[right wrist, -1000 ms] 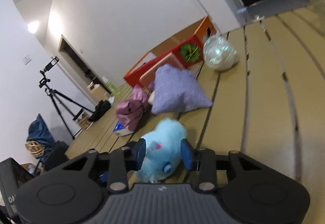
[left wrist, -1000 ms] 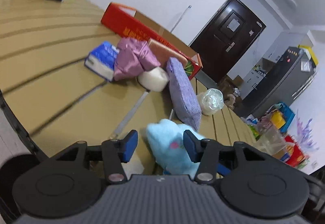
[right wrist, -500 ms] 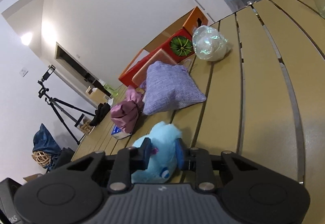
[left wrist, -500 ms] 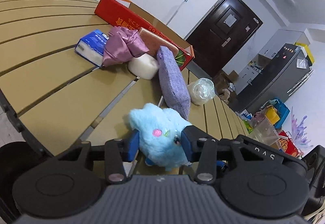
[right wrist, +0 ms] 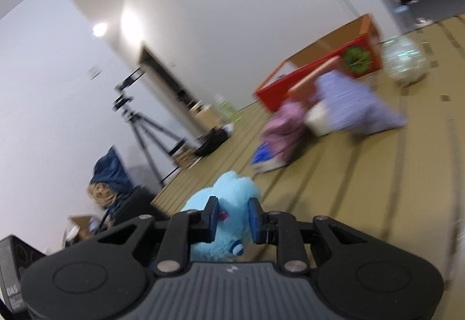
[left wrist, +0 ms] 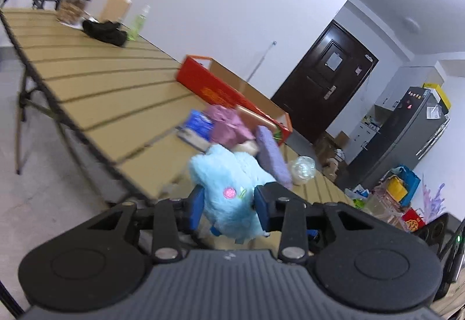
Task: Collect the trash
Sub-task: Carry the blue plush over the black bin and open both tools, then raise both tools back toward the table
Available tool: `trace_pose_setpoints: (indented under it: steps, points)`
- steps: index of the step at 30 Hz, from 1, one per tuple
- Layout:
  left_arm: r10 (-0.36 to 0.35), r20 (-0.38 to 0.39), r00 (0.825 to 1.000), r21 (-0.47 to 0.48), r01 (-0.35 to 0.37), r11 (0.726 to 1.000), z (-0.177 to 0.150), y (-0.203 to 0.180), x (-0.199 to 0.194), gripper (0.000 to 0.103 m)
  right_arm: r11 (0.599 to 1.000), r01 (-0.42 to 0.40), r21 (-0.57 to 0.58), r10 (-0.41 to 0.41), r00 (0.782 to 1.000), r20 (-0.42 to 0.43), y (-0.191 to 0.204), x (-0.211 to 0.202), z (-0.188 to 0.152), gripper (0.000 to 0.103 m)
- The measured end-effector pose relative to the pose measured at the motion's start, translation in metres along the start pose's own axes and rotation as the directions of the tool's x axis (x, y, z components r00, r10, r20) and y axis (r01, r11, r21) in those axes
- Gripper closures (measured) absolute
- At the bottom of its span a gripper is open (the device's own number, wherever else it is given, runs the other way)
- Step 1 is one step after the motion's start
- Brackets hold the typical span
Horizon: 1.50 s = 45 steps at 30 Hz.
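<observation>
A fluffy light-blue plush toy [left wrist: 229,183] sits between the blue pads of my left gripper [left wrist: 228,203], which is shut on it and holds it above the table's near edge. My right gripper [right wrist: 232,217] is shut on the same plush toy [right wrist: 229,198] from the other side. On the slatted tan table [left wrist: 96,82] lie a purple pouch [left wrist: 273,154], a pink cloth bundle [left wrist: 229,125], a blue tissue pack [left wrist: 199,122] and a crumpled clear plastic ball [left wrist: 302,169]. They show blurred in the right wrist view.
An open red cardboard box [left wrist: 232,93] stands behind the pile. A black cloth [left wrist: 104,31], jars and a green bottle [left wrist: 139,21] sit at the table's far end. A tripod [right wrist: 145,128] and a blue bag [right wrist: 110,172] stand on the floor beside the table.
Both grippers have lifted the plush toy off the table and pulled back toward the table's near edge. The pile now looks farther away. Both views blur from the motion.
</observation>
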<state>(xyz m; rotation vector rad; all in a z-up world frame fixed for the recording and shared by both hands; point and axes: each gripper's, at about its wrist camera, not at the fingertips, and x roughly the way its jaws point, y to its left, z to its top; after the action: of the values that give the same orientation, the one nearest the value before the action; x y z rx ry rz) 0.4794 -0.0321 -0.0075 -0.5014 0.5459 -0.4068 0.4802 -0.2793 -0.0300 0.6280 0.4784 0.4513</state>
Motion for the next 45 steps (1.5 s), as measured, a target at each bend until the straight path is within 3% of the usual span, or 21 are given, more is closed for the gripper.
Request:
trace_pose_setpoints:
  steps: [2, 9, 14, 17, 19, 22, 24, 26, 28, 30, 33, 36, 39, 41, 45]
  points:
    - [0.004, -0.005, 1.000, -0.009, -0.004, 1.000, -0.002, 0.017, -0.019, 0.067, 1.000, -0.022, -0.014, 0.022, 0.999, -0.038, 0.012, 0.007, -0.011, 0.082]
    - [0.005, -0.094, 0.996, -0.076, -0.013, 0.997, -0.019, 0.074, -0.044, 0.067, 0.997, 0.011, -0.075, -0.024, 0.986, -0.167, 0.041, 0.026, -0.059, 0.082]
    - [0.036, -0.196, 0.980, -0.075, -0.052, 0.996, -0.034, 0.096, -0.017, 0.067, 0.980, 0.109, -0.164, -0.146, 0.963, -0.228, 0.037, 0.046, -0.081, 0.082]
    - [0.053, -0.270, 0.961, -0.081, -0.078, 0.994, -0.044, 0.108, 0.006, 0.068, 0.947, 0.174, -0.272, -0.247, 0.933, -0.263, 0.030, 0.060, -0.096, 0.081]
    - [0.113, -0.323, 0.940, -0.028, -0.129, 0.991, -0.054, 0.111, 0.024, 0.063, 0.927, 0.215, -0.306, -0.308, 0.904, -0.296, 0.020, 0.069, -0.106, 0.080]
    - [0.216, -0.414, 0.884, 0.048, -0.216, 0.975, -0.072, 0.115, 0.046, 0.061, 0.907, 0.241, -0.345, -0.363, 0.862, -0.353, 0.010, 0.081, -0.119, 0.079]
    - [0.279, -0.450, 0.848, 0.111, -0.257, 0.960, -0.080, 0.116, 0.054, 0.061, 0.889, 0.247, -0.386, -0.403, 0.823, -0.401, 0.006, 0.089, -0.129, 0.079]
    - [0.344, -0.453, 0.822, 0.195, -0.285, 0.938, -0.087, 0.114, 0.058, 0.057, 0.867, 0.243, -0.435, -0.439, 0.785, -0.437, 0.006, 0.095, -0.138, 0.078]
    - [0.427, -0.456, 0.781, 0.307, -0.312, 0.899, -0.094, 0.109, 0.064, 0.052, 0.850, 0.244, -0.467, -0.467, 0.760, -0.451, 0.003, 0.099, -0.144, 0.070]
    - [0.478, -0.448, 0.755, 0.370, -0.330, 0.868, -0.100, 0.108, 0.068, 0.047, 0.842, 0.242, -0.482, -0.482, 0.738, -0.471, 0.000, 0.103, -0.146, 0.063]
    - [0.496, -0.465, 0.734, 0.388, -0.334, 0.859, -0.102, 0.114, 0.072, 0.040, 0.833, 0.248, -0.495, -0.504, 0.709, -0.493, -0.005, 0.104, -0.147, 0.056]
    - [0.516, -0.457, 0.724, 0.412, -0.342, 0.845, -0.103, 0.114, 0.074, 0.036, 0.823, 0.261, -0.505, -0.524, 0.692, -0.496, -0.009, 0.103, -0.148, 0.049]
    - [0.535, -0.444, 0.719, 0.439, -0.346, 0.829, -0.104, 0.112, 0.074, 0.034, 0.819, 0.269, -0.506, -0.531, 0.690, -0.493, -0.009, 0.099, -0.147, 0.046]
    - [0.537, -0.443, 0.718, 0.440, -0.348, 0.828, -0.103, 0.109, 0.072, 0.034, 0.820, 0.267, -0.505, -0.527, 0.697, -0.487, -0.007, 0.098, -0.144, 0.045]
    - [0.535, -0.421, 0.733, 0.450, -0.344, 0.824, -0.099, 0.102, 0.064, 0.030, 0.818, 0.260, -0.513, -0.521, 0.713, -0.468, -0.001, 0.094, -0.142, 0.041]
